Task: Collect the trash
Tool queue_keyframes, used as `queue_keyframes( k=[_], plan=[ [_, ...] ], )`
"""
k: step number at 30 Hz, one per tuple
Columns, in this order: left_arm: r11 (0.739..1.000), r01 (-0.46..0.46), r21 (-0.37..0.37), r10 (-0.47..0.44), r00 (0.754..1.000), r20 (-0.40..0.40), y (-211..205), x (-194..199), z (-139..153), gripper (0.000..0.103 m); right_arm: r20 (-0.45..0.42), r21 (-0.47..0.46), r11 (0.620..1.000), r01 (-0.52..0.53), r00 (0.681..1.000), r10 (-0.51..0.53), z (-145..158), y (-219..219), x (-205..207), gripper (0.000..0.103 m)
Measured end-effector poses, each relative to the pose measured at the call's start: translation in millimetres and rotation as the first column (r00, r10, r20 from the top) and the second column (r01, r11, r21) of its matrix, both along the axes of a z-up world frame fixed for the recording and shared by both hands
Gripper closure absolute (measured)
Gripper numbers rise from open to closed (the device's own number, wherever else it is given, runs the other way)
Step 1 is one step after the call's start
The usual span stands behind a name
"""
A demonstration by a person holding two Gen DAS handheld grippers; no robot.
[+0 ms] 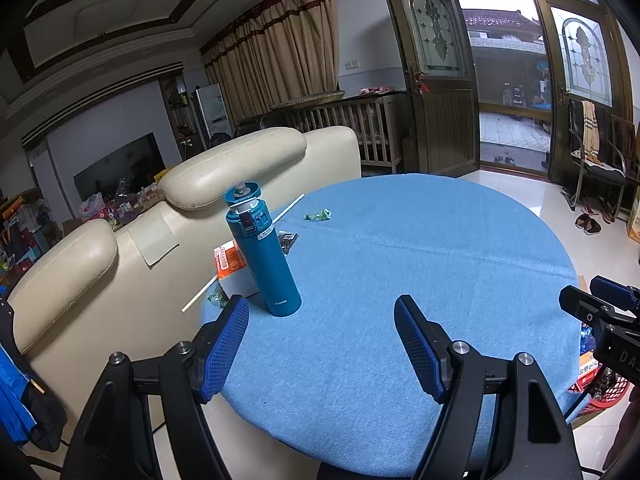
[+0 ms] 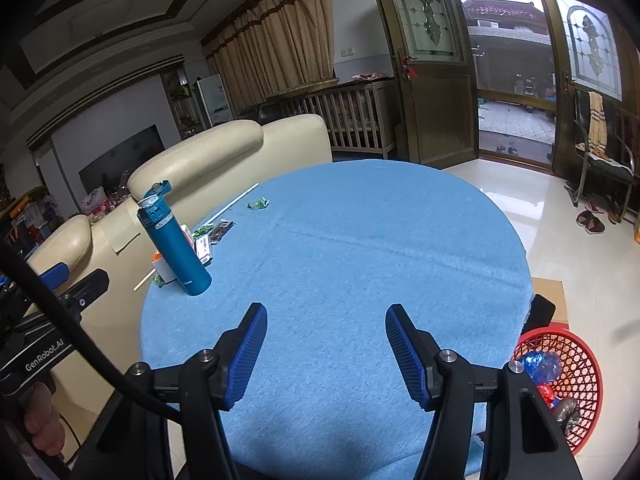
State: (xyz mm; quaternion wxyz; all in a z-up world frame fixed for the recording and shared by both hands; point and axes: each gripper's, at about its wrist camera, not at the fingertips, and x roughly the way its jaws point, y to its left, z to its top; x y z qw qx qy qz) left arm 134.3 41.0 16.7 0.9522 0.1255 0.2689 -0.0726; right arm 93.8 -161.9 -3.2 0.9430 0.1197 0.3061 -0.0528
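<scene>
Here, both empty grippers, left (image 1: 322,350) and right (image 2: 326,354), gape wide; the crumpled green wrapper (image 1: 317,215) lies ahead-left across the round blue-clothed table (image 1: 440,280), nearer the left.

Setting: living room of a private home. Evidence: cream leather sofa (image 1: 224,168) backing onto a round table with blue cloth (image 1: 420,260); wall-mounted television (image 1: 120,166) above a clutter of toys and packets; wooden baby cot (image 1: 360,128) beneath beige, red-banded curtains (image 1: 280,48); floor-standing air conditioner (image 1: 212,108); wooden double doors with leaded glass panes (image 1: 436,36) opening onto a tiled courtyard; chair with a draped towel (image 1: 592,148); slippers (image 1: 588,222) on glossy floor tiles; recessed, moulded ceiling.
</scene>
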Motion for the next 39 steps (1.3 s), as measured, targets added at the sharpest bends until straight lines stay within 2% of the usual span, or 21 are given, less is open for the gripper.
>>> queue_keyframes(
  k=[18,39],
  plan=[
    [1.0,0.011,0.012,-0.011,0.999,-0.03,-5,-3,-9,0.027,-0.007,0.0,1.0,-0.015,1.0,0.015,-3,4,4,0.038],
    [0.997,0.052,0.05,-0.048,0.995,-0.092,-33,-1,-26,0.027,-0.041,0.077,0.997,0.014,0.999,-0.011,-26,-20,5,0.037]
  ],
)
